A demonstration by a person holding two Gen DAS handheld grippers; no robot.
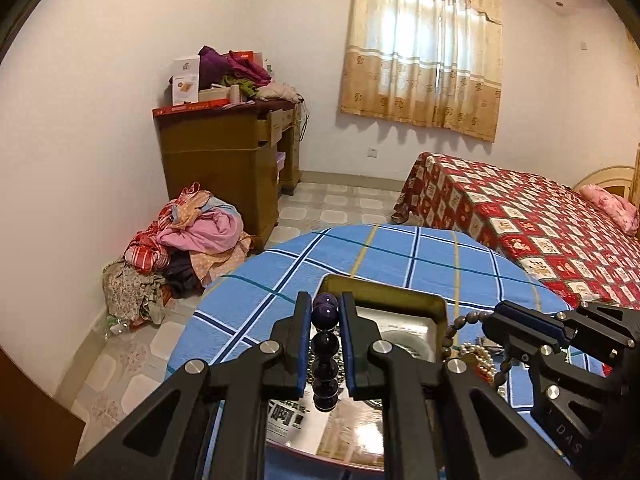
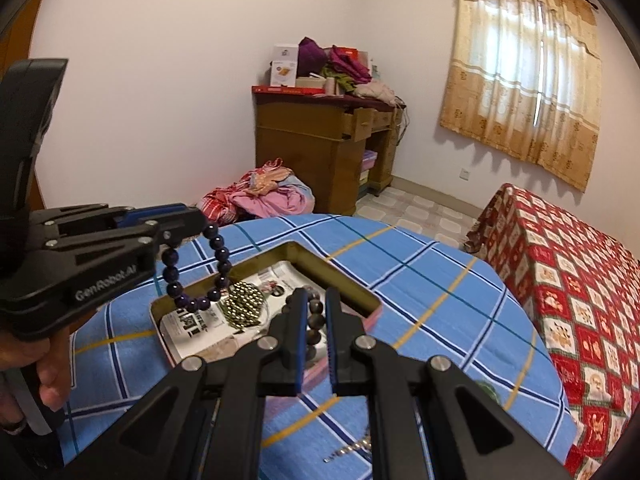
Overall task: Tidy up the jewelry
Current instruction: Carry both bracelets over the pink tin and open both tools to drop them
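My left gripper point(image 1: 325, 308) is shut on a dark purple bead bracelet point(image 1: 325, 354), which hangs in a loop over the open metal tin point(image 2: 340, 280) in the right wrist view point(image 2: 192, 272). My right gripper point(image 2: 316, 304) is shut on a brown wooden bead bracelet point(image 2: 314, 322), held at the tin's near edge; its string shows beside the right gripper in the left wrist view point(image 1: 460, 326). A pile of small gold-coloured beads point(image 2: 244, 304) lies in the tin on printed paper. The tin sits on a table with a blue checked cloth point(image 2: 420, 280).
A pearl strand point(image 1: 478, 354) lies on the cloth right of the tin. A thin silver chain point(image 2: 348, 450) lies on the cloth near me. A bed with a red quilt point(image 2: 580, 300) stands at the right. A wooden desk point(image 2: 320, 152) and a clothes pile point(image 2: 260, 196) are behind.
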